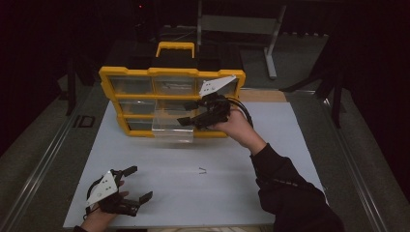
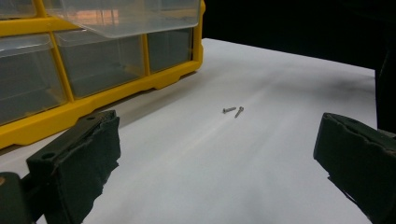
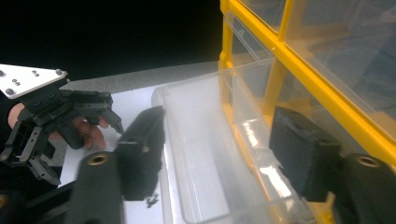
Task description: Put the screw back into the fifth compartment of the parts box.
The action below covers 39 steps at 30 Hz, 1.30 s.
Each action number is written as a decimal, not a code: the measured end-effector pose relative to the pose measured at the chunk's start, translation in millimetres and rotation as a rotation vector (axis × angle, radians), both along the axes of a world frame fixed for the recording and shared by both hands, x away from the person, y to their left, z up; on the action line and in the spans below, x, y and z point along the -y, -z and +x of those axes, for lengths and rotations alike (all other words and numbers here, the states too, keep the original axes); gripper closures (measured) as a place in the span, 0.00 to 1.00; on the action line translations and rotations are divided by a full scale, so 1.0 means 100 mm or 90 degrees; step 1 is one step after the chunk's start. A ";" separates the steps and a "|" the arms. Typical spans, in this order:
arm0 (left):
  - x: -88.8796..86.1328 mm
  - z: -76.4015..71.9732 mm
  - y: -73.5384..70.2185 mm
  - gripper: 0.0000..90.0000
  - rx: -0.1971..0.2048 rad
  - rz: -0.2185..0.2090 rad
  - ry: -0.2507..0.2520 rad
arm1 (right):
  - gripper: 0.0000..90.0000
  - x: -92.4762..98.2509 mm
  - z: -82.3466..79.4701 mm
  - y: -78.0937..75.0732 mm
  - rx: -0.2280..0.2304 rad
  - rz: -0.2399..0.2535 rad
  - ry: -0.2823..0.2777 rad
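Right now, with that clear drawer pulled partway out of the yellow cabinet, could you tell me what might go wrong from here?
1. The clear drawer juts well out of the yellow cabinet; the right gripper hangs open around its front wall, so a careless nudge could tip or pull it out.
2. Two small screws lie loose on the white board; a sweeping sleeve could knock them away.
3. The open left gripper may struggle to pick up such tiny screws.

Dim room, dark surroundings; white table point(image 1: 290, 140) lit from above. Glare on the clear drawer point(image 3: 261, 135); near jaws blurred.
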<state>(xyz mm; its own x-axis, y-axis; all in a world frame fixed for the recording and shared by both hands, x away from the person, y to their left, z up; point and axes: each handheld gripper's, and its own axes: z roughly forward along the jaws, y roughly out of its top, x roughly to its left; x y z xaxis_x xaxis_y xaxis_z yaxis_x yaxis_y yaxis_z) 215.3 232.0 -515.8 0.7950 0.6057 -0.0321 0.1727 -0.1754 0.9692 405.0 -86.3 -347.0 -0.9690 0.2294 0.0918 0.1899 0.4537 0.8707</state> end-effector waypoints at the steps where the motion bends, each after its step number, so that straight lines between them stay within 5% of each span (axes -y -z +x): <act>1: 0.00 0.00 0.00 0.02 0.000 -0.001 0.000 | 0.38 0.02 -0.01 -0.01 0.003 -0.001 0.003; 20: 0.00 0.00 0.00 0.02 0.000 -0.001 0.001 | 0.22 0.50 -0.11 0.07 0.003 0.023 0.021; 39: 0.00 0.00 0.00 0.02 -0.001 0.000 0.001 | 0.46 0.66 -0.26 0.81 -0.006 -0.005 -0.018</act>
